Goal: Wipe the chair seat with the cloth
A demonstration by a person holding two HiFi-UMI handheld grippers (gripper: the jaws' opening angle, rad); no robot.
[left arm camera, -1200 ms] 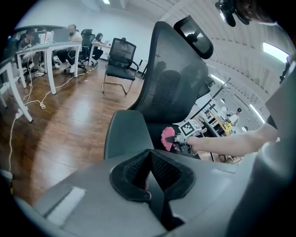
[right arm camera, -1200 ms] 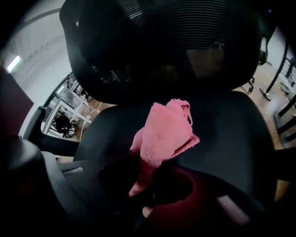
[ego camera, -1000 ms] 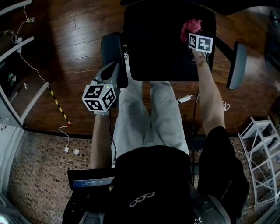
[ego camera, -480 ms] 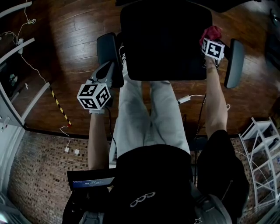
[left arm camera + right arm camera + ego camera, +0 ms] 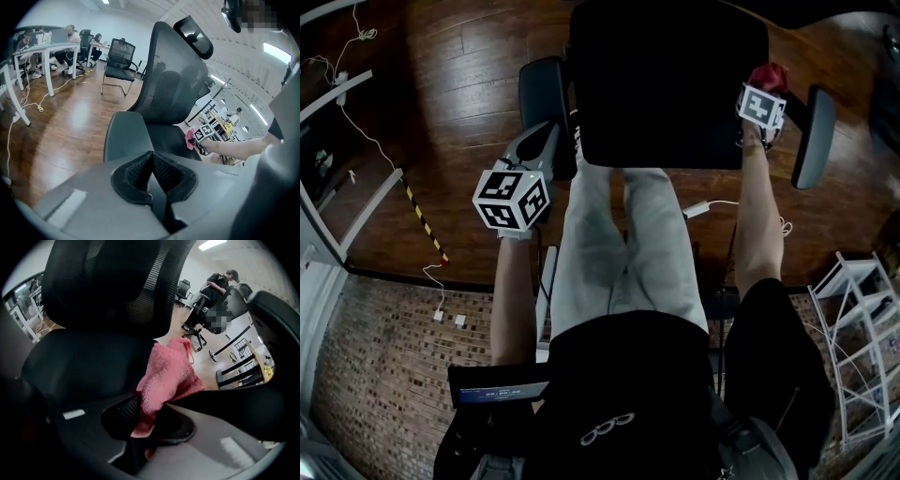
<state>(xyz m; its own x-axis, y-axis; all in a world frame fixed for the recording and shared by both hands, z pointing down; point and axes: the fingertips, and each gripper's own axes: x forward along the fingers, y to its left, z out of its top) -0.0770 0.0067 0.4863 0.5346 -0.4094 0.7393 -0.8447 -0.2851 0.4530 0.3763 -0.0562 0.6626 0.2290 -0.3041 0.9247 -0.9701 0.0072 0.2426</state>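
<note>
The black chair seat (image 5: 666,84) lies at the top centre of the head view, with an armrest on each side. My right gripper (image 5: 761,89) is at the seat's right edge, between the seat and the right armrest (image 5: 816,136), shut on a pink cloth (image 5: 767,75). In the right gripper view the cloth (image 5: 166,380) bunches out of the right gripper (image 5: 147,413) above the seat (image 5: 84,362). My left gripper (image 5: 534,145) hovers by the left armrest (image 5: 542,94), off the seat. In the left gripper view the left gripper (image 5: 152,157) is shut on nothing, and the cloth (image 5: 190,139) shows far off.
The person's legs (image 5: 619,244) stand right before the seat. White desk legs (image 5: 347,202), cables and a yellow-black strip (image 5: 427,220) lie on the wood floor at left. A white rack (image 5: 858,347) stands at lower right. The mesh backrest (image 5: 173,89) rises behind the seat.
My right gripper has carried the pink cloth rightwards, from the seat's far right part to its right edge beside the armrest. The left gripper has hardly moved.
</note>
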